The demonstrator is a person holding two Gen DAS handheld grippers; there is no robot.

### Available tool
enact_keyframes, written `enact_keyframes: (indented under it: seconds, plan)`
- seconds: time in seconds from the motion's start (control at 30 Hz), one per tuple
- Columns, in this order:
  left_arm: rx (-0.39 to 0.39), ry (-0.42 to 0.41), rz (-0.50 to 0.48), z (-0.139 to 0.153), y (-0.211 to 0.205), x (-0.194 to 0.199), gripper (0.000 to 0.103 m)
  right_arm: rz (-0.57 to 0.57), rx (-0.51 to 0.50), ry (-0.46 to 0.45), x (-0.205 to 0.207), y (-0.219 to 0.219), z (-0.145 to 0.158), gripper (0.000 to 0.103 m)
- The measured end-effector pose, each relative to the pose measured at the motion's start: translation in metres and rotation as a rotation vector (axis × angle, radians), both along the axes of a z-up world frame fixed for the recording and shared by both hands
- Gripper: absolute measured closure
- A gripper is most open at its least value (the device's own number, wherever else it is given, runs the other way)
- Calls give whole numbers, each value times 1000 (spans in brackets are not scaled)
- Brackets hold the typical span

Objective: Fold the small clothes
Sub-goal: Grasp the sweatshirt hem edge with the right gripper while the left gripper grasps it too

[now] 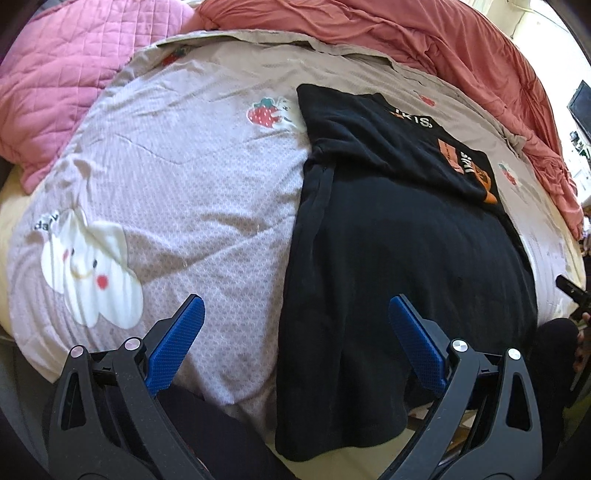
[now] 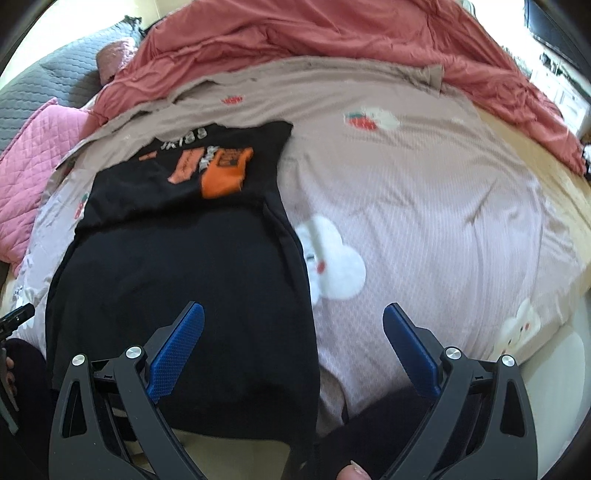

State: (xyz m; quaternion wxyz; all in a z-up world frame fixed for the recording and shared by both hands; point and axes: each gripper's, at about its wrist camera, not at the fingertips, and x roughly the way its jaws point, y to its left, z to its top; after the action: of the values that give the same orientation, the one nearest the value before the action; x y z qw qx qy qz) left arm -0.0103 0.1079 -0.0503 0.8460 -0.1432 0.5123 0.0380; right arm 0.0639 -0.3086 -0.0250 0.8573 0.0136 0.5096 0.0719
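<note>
Both of my grippers hang over the near edge of the bed with their blue pads spread wide and nothing between them: my left gripper (image 1: 295,314) straddles the left long edge of the black T-shirt (image 1: 399,258), and my right gripper (image 2: 293,321) straddles its right long edge. The shirt lies flat on the pink patterned sheet (image 1: 192,177), already narrowed into a long strip that runs from 6 o'clock, where its hem droops over the mattress edge, up toward 12 o'clock, where the orange print (image 2: 225,173) and a turned-in sleeve show. A red duvet (image 2: 332,33) is bunched beyond it at 12 o'clock, and a pink quilted pillow (image 1: 62,74) sits off at 10 o'clock in the left view. As I judge it, the side folds are done and the next step is the crosswise fold, hem up to collar. To do that well I should lower each gripper onto its own hem corner, pinch all the layers together so the tucked sides do not slide out, lift both corners evenly, carry them toward 12 o'clock and lay the hem square on the shoulders, keeping the strip's edges parallel and the cloth lightly taut so no crease gets trapped
</note>
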Motion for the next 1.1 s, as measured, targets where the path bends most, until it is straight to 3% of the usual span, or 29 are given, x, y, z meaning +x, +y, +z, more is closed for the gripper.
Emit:
enact_keyframes:
  seconds: [0.17,0.33,0.6,0.67,0.77,0.83,0.87,0.9,1.0,1.1]
  plan:
    - [-32,70,2,-16,2,5,10,7,-1,58,-2,-1,-8,6]
    - [-3,96,-61,-23,-14,8,10,46,-31,131,0,11,-26,7]
    - [-7,126,-142,-36,-32,15,19,44,31,220,12,13,-53,8]
    - [-5,133,-147,-38,-34,16,20,31,55,260,14,9,-62,19]
    - [-32,149,-134,-43,-31,18,29,21,107,237,13,2,-55,48]
    - [-47,149,-118,-44,-27,18,34,34,141,211,10,1,-48,73]
    - [-52,145,-112,-43,-26,17,37,44,151,203,9,1,-46,77]
    - [-53,144,-109,-43,-25,17,39,59,155,196,7,3,-44,81]
    - [-55,148,-99,-44,-23,17,46,71,141,215,9,7,-49,81]
    - [-49,153,-100,-45,-22,17,47,31,144,265,15,0,-61,76]
